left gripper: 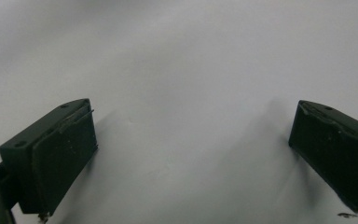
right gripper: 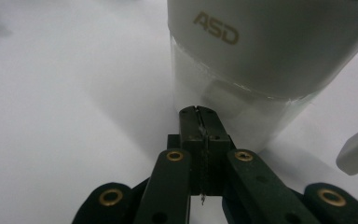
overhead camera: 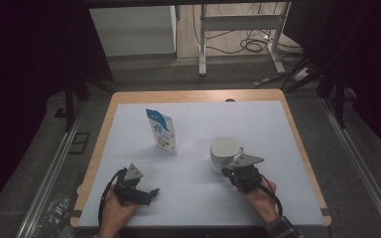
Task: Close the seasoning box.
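Your white table sheet point(overhead camera: 198, 144) carries everything. Take the white container point(overhead camera: 224, 151) as your landmark: it stands on the sheet toward the right, its upper part marked ASD over a clear lower part. The blue-and-white pouch point(overhead camera: 161, 131) stands upright to its left, well apart. Your right gripper point(right gripper: 199, 112) sits just in front of the container with its jaws pressed together, nothing between them, tips right at the clear wall. Your left gripper point(left gripper: 191, 140) rests far to the container's left, jaws wide apart over bare sheet.
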Action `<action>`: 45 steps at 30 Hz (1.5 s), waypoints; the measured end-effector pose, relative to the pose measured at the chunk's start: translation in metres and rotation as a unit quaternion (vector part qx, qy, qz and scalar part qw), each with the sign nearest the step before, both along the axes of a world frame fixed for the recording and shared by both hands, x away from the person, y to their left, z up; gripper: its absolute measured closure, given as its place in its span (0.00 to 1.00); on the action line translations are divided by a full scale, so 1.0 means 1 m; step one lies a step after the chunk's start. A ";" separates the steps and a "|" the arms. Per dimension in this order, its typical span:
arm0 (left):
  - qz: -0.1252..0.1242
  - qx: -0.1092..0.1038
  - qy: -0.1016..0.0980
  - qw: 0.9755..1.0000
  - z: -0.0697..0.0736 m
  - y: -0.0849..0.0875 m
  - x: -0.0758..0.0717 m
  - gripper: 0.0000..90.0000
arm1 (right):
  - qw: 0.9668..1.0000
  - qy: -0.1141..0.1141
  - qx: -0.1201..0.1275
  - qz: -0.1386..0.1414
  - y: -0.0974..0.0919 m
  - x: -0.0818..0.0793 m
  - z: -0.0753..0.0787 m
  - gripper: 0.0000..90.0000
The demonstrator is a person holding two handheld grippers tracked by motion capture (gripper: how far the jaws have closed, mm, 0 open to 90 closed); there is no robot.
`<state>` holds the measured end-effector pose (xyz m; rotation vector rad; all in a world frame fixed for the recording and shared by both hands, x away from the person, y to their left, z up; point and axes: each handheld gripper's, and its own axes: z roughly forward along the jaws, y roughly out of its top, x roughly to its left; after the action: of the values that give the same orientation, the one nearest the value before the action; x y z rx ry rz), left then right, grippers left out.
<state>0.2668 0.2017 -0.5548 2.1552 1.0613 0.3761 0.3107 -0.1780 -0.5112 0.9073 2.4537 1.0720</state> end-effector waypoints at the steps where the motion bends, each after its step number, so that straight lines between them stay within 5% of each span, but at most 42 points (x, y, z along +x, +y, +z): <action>1: 0.000 0.000 0.000 1.000 0.000 0.000 0.000 0.01 | 1.000 0.000 0.000 0.000 0.001 0.001 0.000 0.99; 45: 0.000 0.000 0.000 1.000 0.000 0.000 0.000 0.01 | 1.000 -0.013 -0.009 -0.016 0.012 0.039 -0.001 0.99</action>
<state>0.2669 0.2018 -0.5548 2.1551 1.0617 0.3752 0.3498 -0.1664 -0.5119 0.9180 2.4158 1.0438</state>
